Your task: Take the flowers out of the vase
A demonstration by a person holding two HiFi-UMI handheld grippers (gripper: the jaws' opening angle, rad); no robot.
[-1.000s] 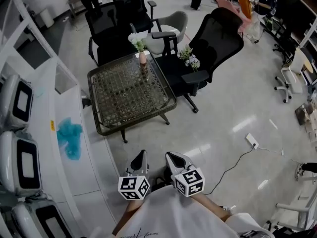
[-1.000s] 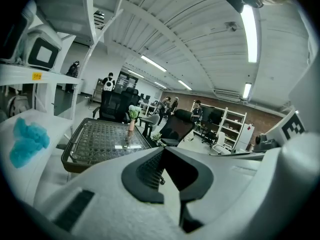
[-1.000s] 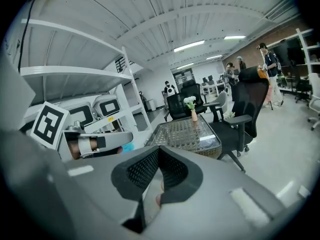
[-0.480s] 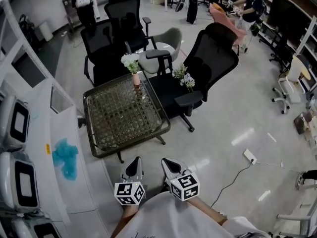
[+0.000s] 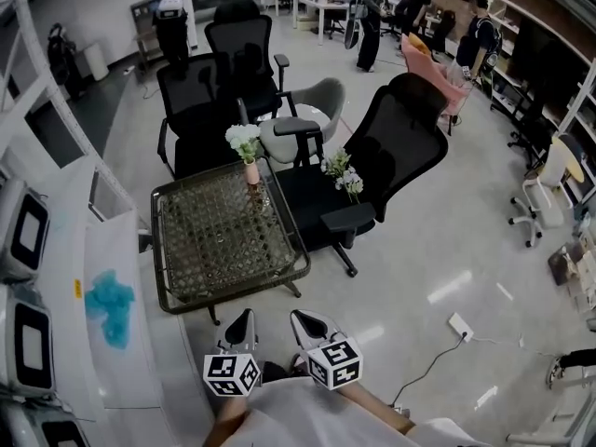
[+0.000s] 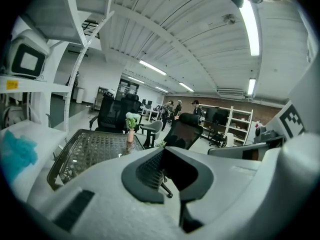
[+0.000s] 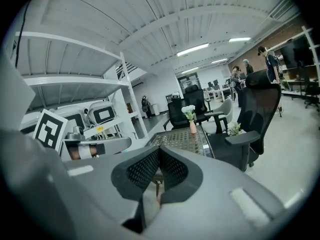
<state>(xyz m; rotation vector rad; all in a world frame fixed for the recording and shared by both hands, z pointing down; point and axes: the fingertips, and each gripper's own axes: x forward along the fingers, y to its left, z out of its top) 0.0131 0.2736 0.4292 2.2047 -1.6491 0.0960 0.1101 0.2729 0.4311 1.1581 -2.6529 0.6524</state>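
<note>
A small pink vase (image 5: 250,171) holding white flowers (image 5: 242,138) stands at the far edge of a woven-top table (image 5: 155,250). Both gripper views show the vase far ahead, in the left gripper view (image 6: 130,135) and in the right gripper view (image 7: 192,127). A second bunch of white flowers (image 5: 341,173) lies on the seat of the black chair (image 5: 391,128) to the table's right. My left gripper (image 5: 240,325) and right gripper (image 5: 307,324) are held side by side just before the table's near edge. Both are shut with nothing in them.
White shelving with boxy machines and a blue cloth (image 5: 107,304) runs along the left. Black office chairs (image 5: 200,91) and a grey chair (image 5: 303,124) crowd behind and beside the table. People stand at the far end of the room. A power strip with cable (image 5: 459,325) lies on the floor at the right.
Both grippers have moved forward together and now sit closer to the table's near edge. Their jaws have stayed shut. The vase and flowers have not moved.
</note>
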